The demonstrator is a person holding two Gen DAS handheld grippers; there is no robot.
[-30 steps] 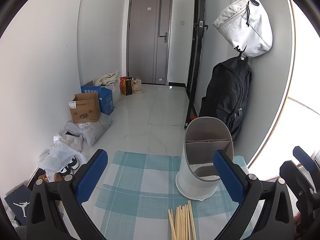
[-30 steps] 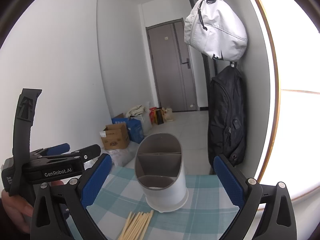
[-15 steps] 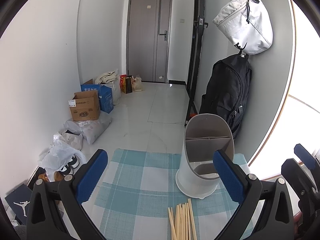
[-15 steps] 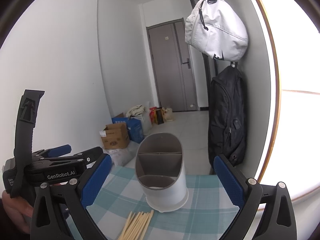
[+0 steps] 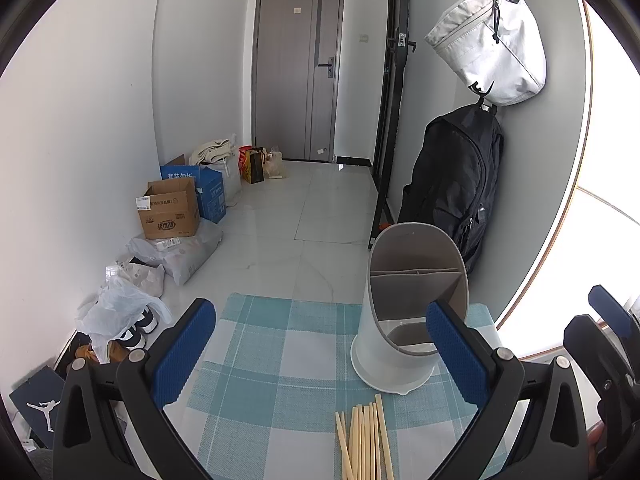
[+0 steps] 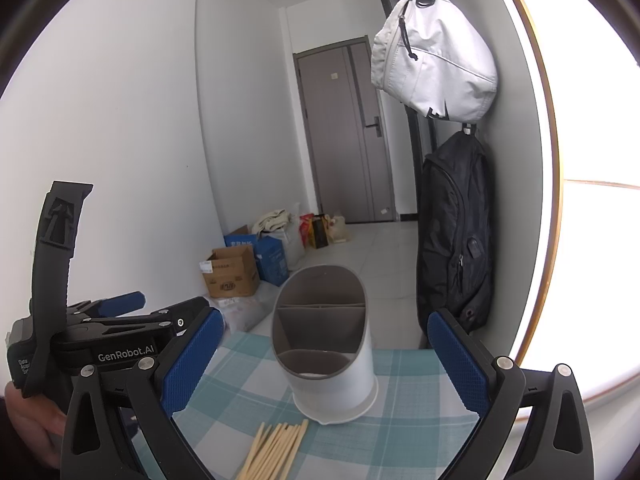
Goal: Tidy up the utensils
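Observation:
A white utensil holder (image 5: 404,320) (image 6: 326,344) with a grey divided insert stands upright on the teal checked tablecloth (image 5: 272,372) (image 6: 412,420). In front of it lies a bundle of several pale wooden chopsticks (image 5: 366,444) (image 6: 276,450). My left gripper (image 5: 320,356) hovers open over the cloth, its right pad (image 5: 456,356) overlapping the holder's right side in the view. My right gripper (image 6: 320,364) is open too, with the holder framed between its blue pads. Nothing is held. The left gripper's body (image 6: 108,344) shows at the left of the right wrist view.
A black backpack (image 5: 452,184) and a white bag (image 5: 492,44) hang on the wall behind the holder. Cardboard boxes (image 5: 170,210), plastic bags (image 5: 116,312) and shoes sit on the floor to the left. A closed door (image 5: 298,72) ends the hallway.
Both wrist views have shifted only slightly. The holder and chopsticks lie where they were and both grippers stay open.

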